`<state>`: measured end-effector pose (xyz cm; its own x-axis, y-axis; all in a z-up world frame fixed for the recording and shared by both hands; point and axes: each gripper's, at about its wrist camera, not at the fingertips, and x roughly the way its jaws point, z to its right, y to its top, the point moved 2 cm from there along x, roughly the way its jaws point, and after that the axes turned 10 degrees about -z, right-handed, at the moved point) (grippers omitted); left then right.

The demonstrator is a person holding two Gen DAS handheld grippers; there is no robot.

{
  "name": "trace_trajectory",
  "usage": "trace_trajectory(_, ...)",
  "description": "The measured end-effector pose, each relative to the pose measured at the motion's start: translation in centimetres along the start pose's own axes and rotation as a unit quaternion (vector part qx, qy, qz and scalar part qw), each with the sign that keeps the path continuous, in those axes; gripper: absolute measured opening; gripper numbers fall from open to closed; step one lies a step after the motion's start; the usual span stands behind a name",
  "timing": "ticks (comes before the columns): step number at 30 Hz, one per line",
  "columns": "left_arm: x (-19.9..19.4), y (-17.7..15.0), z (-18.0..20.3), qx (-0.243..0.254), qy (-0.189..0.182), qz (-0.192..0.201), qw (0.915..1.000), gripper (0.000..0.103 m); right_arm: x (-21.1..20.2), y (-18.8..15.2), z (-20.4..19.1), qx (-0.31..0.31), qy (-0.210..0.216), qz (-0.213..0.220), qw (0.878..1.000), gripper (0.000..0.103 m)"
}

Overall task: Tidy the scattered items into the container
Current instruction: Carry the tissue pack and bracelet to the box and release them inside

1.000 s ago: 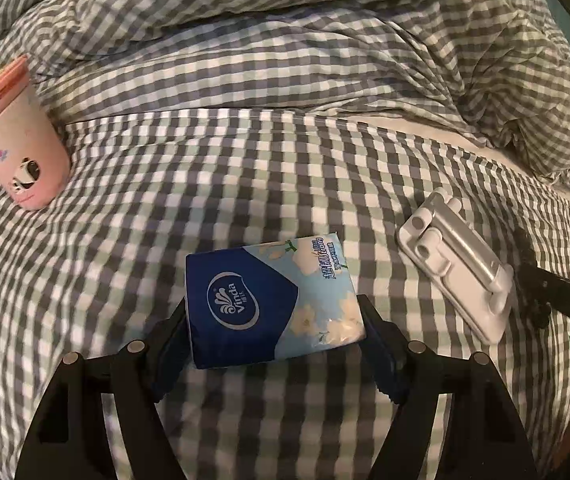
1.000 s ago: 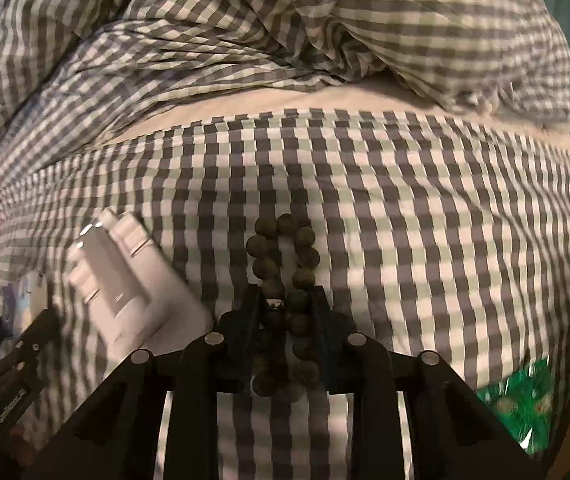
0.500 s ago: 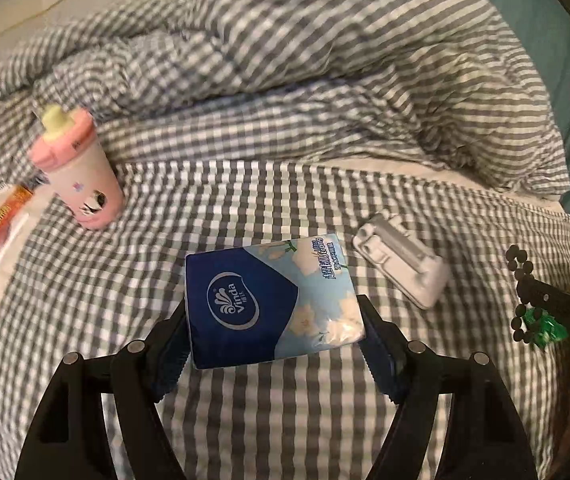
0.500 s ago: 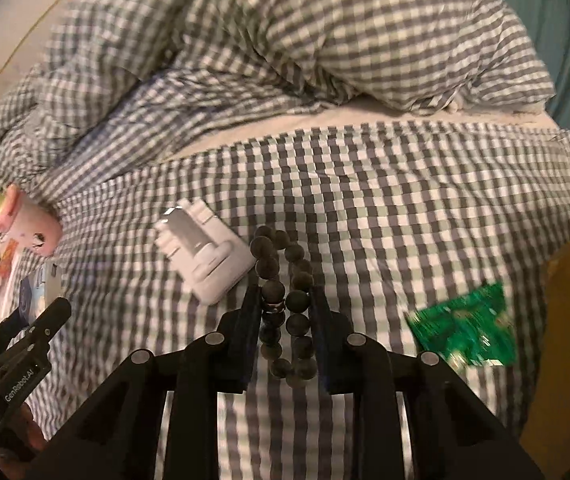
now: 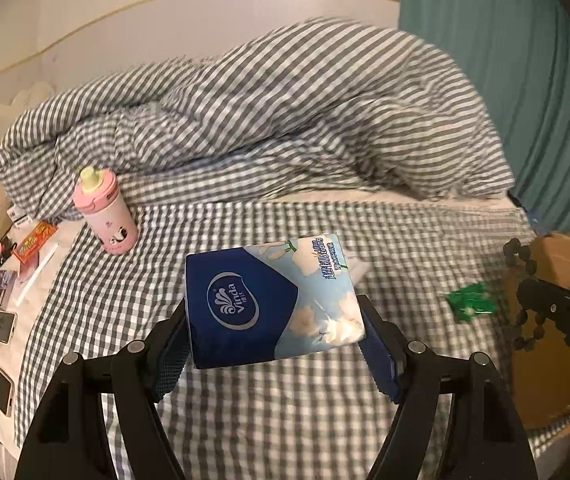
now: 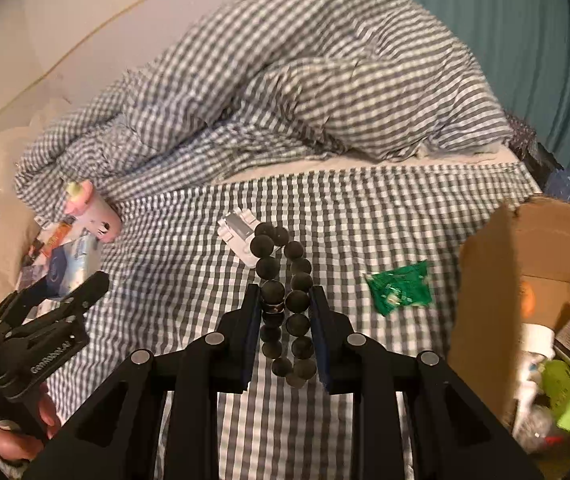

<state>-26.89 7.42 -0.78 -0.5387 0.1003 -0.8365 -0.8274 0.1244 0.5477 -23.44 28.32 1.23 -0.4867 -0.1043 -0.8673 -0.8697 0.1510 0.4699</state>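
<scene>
lifted: both items are now carried clear of the bed (image 5: 245,412), where a second ago each was gripped low, close over the checked sheet, so the pick-up part looks done for these two

left gripper (image 5: 275,336): jaws are clamped wide on the tissue pack (image 5: 273,300), which is held across them, up in the air

right gripper (image 6: 285,316): jaws are closed narrow on the bead bracelet (image 6: 283,304), loop dangling between the pads

cardboard box (image 6: 525,280): now seen at the right edge of the bed with stuff already inside; it wasn't in view a second ago, so the load seems to be headed that way

still on the bed: pink cup (image 5: 105,216), white stand (image 6: 239,236) and green wrapper (image 6: 401,286) are left lying apart from each other

watch out: the bracelet is only pinched mid-loop, so a slip is possible on the swing over
</scene>
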Motion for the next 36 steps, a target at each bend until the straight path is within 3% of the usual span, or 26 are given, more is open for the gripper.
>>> trace_trajectory(10,-6.0,-1.4,8.8,0.055,-0.040,0.030,0.9973,0.077,-8.5,-3.5,5.0,0.023,-0.014,0.051,0.998,0.023)
trace_trajectory(21,-8.5,-3.0,23.2,0.137,-0.098,0.033,0.9851,0.077,-14.2,-8.1,16.2,0.099,-0.058,0.067,0.991,0.023)
trace_trajectory(30,-8.0,-4.9,33.8,0.200,-0.138,0.013,0.9699,0.077,-15.4,-10.6,24.8,0.153,-0.092,0.052,0.983,0.023)
trace_trajectory(36,-5.6,-6.3,37.5,0.226,-0.143,-0.009,0.9636,0.077,-13.6,-11.8,29.1,0.178,-0.095,0.027,0.979,0.023)
